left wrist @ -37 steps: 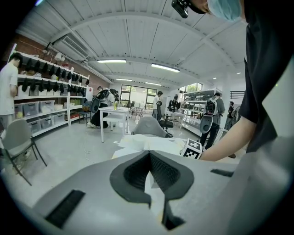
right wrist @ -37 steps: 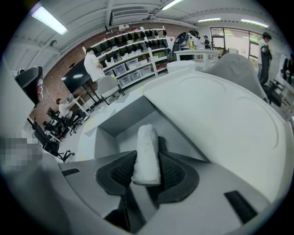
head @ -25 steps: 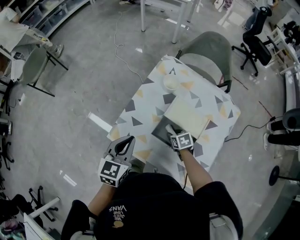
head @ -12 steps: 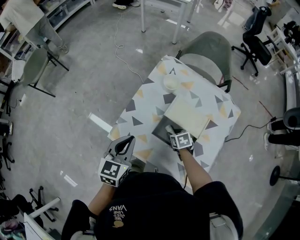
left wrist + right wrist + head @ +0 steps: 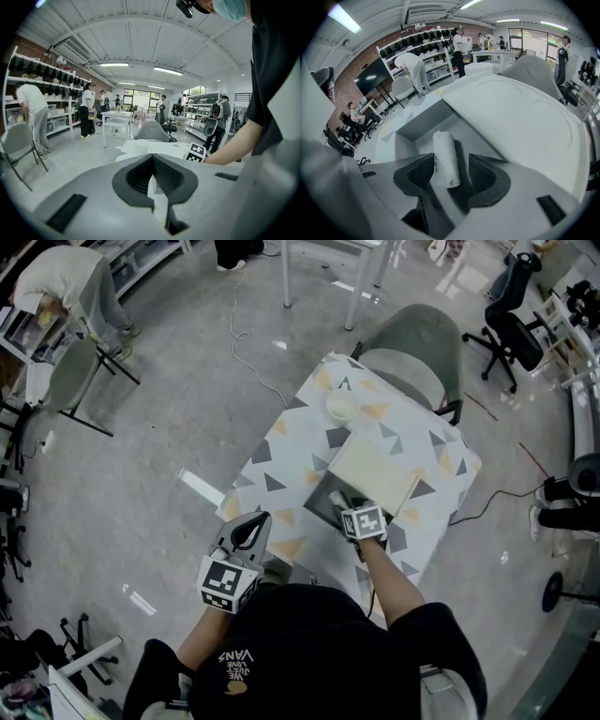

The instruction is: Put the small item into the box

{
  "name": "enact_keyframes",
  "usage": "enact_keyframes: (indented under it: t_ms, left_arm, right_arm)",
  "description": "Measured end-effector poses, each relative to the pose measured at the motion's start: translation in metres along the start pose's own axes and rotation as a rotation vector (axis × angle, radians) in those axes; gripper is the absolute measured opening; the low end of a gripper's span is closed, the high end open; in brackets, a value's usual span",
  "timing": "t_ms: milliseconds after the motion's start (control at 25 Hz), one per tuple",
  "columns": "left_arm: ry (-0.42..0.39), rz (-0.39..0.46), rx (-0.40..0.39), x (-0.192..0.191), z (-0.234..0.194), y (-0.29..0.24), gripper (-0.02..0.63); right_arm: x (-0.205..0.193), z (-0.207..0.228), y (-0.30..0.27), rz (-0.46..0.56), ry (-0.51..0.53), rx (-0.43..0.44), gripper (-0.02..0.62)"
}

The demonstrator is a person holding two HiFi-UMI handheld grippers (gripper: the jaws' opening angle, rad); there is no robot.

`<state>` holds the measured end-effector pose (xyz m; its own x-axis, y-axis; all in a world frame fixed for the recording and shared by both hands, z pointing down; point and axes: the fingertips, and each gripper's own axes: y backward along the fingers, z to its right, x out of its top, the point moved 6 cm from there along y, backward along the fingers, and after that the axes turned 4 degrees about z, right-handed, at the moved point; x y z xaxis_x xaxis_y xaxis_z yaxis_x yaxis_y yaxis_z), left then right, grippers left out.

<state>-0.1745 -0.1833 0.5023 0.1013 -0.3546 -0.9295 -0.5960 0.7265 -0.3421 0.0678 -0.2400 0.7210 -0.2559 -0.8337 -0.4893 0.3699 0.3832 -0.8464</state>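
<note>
The small item, a white roll (image 5: 445,159), lies in the grey box (image 5: 421,123), whose white lid (image 5: 520,122) stands open to the right. My right gripper (image 5: 452,174) hangs over the box (image 5: 323,501) with the roll between its jaws. The jaws have just been opening; the right pad stands clear of the roll and the left pad is close beside it. In the head view the right gripper (image 5: 345,505) is at the box's near edge. My left gripper (image 5: 247,524) is held off the table's left edge, its fingertips (image 5: 152,157) together and nothing in them.
The table (image 5: 281,456) has a cloth with a triangle pattern. A small white bowl (image 5: 341,406) sits beyond the box lid (image 5: 373,472). A grey chair (image 5: 417,343) stands at the far side. People, chairs and shelves fill the room around.
Neither gripper has shifted in the head view. A person at the upper left of the room has moved further into view.
</note>
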Motion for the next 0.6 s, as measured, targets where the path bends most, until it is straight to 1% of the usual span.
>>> enact_keyframes:
  t_ms: [240, 520, 600]
  left_arm:
    - [-0.011, 0.004, -0.009, 0.002, 0.006, 0.002, 0.005]
    - [-0.024, 0.012, -0.019, 0.004, 0.015, 0.005, 0.006]
    - [-0.025, 0.015, -0.020, 0.004, 0.017, 0.006, 0.006]
  right_arm:
    - [0.002, -0.001, 0.012, 0.050, 0.001, 0.001, 0.227]
    - [0.002, -0.007, 0.025, 0.108, -0.025, 0.038, 0.227]
    - [0.000, -0.006, 0.029, 0.116, -0.024, 0.028, 0.226]
